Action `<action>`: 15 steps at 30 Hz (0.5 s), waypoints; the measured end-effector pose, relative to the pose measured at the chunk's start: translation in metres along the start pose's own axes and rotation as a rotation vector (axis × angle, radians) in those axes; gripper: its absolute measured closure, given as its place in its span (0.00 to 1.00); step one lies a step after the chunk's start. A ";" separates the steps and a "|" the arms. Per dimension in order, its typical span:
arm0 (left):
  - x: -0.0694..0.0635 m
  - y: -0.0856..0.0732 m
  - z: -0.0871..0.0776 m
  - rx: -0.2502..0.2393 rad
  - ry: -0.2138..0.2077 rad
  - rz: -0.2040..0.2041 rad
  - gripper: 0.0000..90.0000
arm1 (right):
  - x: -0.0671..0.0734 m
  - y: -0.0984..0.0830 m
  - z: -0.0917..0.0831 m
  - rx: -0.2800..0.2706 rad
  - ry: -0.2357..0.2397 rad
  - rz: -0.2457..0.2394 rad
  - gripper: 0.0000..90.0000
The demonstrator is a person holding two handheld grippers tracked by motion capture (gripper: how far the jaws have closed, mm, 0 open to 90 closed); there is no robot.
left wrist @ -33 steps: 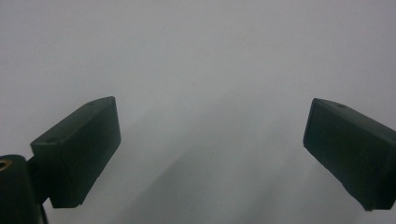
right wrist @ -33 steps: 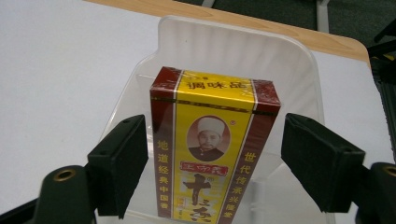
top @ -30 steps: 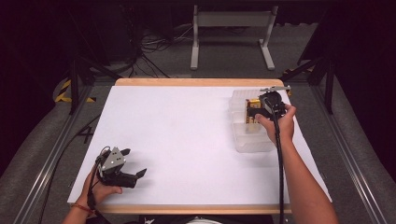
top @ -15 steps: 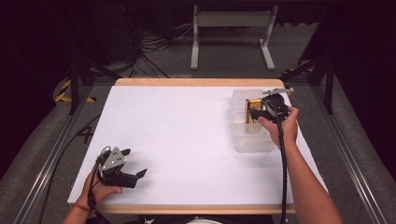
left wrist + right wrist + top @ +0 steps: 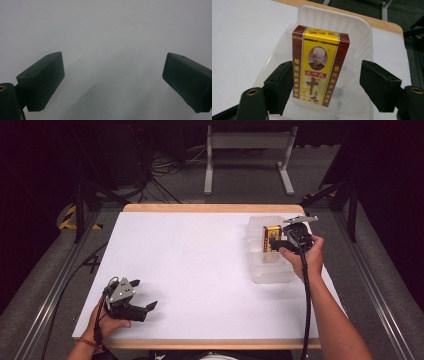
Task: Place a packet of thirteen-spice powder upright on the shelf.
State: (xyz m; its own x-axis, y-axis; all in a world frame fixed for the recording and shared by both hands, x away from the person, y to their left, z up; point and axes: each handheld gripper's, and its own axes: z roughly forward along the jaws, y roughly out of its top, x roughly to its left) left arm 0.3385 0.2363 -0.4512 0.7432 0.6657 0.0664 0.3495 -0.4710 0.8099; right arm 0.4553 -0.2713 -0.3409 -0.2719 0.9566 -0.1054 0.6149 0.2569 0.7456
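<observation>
A tall yellow and dark-red box [image 5: 272, 237] [image 5: 319, 62] with Chinese print stands upright in the far part of a clear plastic tray [image 5: 270, 270] [image 5: 332, 20] at the table's right. My right gripper [image 5: 278, 244] [image 5: 325, 85] straddles the box's lower half. Its jaws have just been opening. One finger [image 5: 278, 87] lies at the box's edge, while the other finger [image 5: 379, 85] stands clear of it. My left gripper [image 5: 145, 295] [image 5: 112, 82] rests open on the white tabletop at the front left, with nothing between its fingers.
The white table surface [image 5: 200, 265] stretches between the two hands. A wooden edge [image 5: 210, 208] runs along its far side. Beyond it are a metal stand [image 5: 247, 150] and cables on the dark floor.
The right hand has shifted slightly toward the near side, staying at the box in the tray. The left gripper has not moved.
</observation>
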 end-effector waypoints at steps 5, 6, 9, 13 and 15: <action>0.000 0.000 0.000 0.002 -0.002 -0.001 0.05 | 0.000 -0.003 -0.008 -0.013 0.012 -0.037 0.30; 0.000 0.000 0.000 0.002 -0.002 0.000 0.05 | 0.000 -0.004 -0.009 -0.017 0.018 -0.044 0.30; 0.000 0.000 0.000 0.000 -0.002 -0.001 0.05 | 0.000 -0.005 -0.012 -0.022 0.019 -0.064 0.30; 0.000 0.000 0.000 0.000 -0.002 -0.003 0.05 | 0.001 -0.008 -0.019 -0.032 0.022 -0.101 0.29; 0.000 0.000 0.000 0.000 -0.002 -0.002 0.05 | 0.001 -0.010 -0.021 -0.024 0.030 -0.115 0.29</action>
State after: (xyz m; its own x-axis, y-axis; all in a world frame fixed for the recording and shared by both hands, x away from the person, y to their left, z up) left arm 0.3387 0.2365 -0.4511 0.7438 0.6654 0.0635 0.3509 -0.4696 0.8102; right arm 0.4335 -0.2753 -0.3347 -0.3620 0.9162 -0.1718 0.5602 0.3611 0.7455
